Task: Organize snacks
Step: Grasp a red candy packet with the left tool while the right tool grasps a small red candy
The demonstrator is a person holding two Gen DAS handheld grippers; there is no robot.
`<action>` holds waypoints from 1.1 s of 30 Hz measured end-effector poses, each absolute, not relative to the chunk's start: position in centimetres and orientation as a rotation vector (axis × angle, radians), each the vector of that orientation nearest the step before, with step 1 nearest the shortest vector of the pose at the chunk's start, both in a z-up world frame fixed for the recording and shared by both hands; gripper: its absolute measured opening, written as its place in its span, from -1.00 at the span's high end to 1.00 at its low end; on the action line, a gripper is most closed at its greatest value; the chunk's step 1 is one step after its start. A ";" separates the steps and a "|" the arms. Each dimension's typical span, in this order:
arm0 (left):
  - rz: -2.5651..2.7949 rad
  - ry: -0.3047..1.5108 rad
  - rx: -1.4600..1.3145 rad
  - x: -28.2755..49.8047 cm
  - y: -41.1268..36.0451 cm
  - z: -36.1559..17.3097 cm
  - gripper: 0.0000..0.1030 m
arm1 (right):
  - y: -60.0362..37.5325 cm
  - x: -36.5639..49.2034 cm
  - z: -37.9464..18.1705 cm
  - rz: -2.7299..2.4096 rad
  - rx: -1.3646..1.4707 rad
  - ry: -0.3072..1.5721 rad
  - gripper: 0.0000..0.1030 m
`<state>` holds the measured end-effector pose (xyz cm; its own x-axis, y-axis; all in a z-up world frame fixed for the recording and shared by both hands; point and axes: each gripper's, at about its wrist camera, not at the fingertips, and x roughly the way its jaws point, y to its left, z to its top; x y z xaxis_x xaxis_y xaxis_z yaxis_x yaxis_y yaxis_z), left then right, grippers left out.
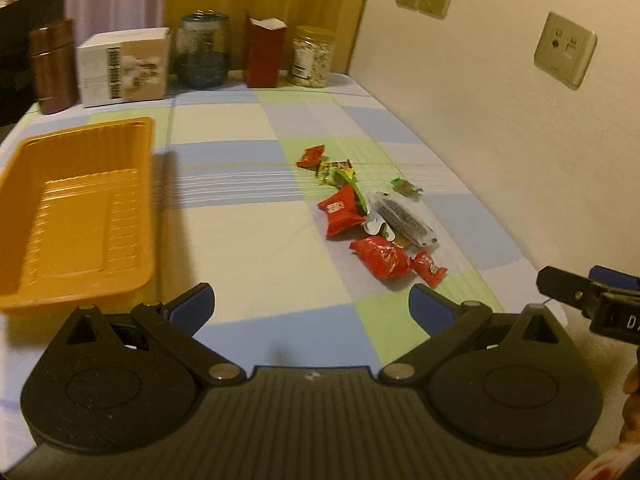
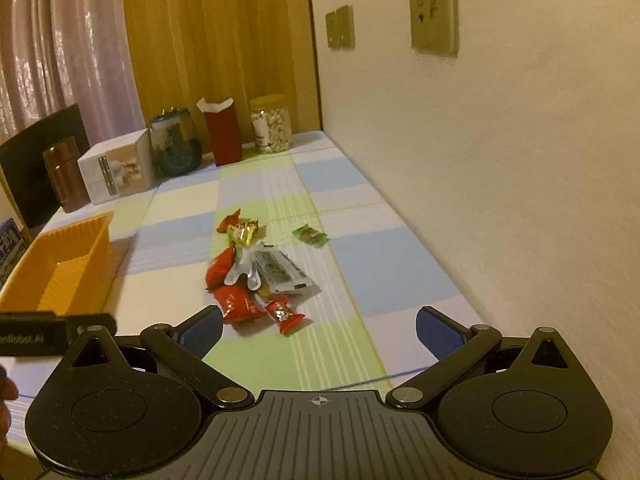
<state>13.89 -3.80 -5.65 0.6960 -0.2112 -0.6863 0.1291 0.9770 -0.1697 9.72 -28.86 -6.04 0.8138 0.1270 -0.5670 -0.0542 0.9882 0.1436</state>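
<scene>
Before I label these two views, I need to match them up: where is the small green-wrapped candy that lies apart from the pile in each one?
Left wrist view: the green-wrapped candy lies right of centre, just right of the snack pile, towards the wall.
Right wrist view: it lies near the centre, up and right of the pile.
Shared landmark: the yellow-lidded jar at the table's far end.

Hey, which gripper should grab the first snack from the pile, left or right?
Probably the right hand-held gripper: it is open, with the snack pile just ahead of its fingers. The left hand-held gripper, also open, sits nearer the empty orange tray, with the pile off to its right.
</scene>
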 end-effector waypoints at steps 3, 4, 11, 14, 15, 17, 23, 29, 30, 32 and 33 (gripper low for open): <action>-0.244 0.773 -0.082 15.8 -4.6 -6.8 -0.98 | -29.1 11.4 -7.3 0.123 0.114 0.622 -0.99; -0.270 0.773 -0.065 16.5 -4.9 -7.2 -0.93 | -29.1 12.0 -7.7 0.135 0.111 0.624 -0.99; -0.433 0.775 0.082 20.2 -7.3 -10.1 -0.78 | -28.5 15.6 -10.6 0.213 0.072 0.654 -0.69; -0.487 0.769 0.132 21.2 -8.0 -11.1 -0.67 | -28.5 16.8 -11.8 0.247 0.062 0.687 -0.49; -0.510 0.763 0.155 21.5 -8.3 -11.4 -0.66 | -28.5 17.1 -12.1 0.252 0.058 0.689 -0.49; -0.546 0.750 0.182 22.1 -9.0 -11.8 -0.61 | -28.4 17.5 -12.6 0.261 0.043 0.690 -0.48; -0.651 0.735 0.267 23.6 -10.7 -13.1 -0.36 | -28.8 18.1 -13.8 0.259 0.040 0.707 -0.37; -0.700 0.726 0.265 24.5 -11.2 -13.2 0.03 | -29.0 18.1 -14.3 0.270 0.034 0.714 -0.30; -0.698 0.730 0.261 24.6 -11.1 -13.1 0.07 | -29.0 18.1 -14.3 0.272 0.034 0.711 -0.29; -0.686 0.739 0.254 24.6 -10.9 -13.0 0.12 | -28.9 18.1 -14.2 0.277 0.035 0.707 -0.28; -0.674 0.746 0.245 24.5 -10.6 -12.9 0.13 | -28.7 18.2 -14.1 0.279 0.034 0.706 -0.27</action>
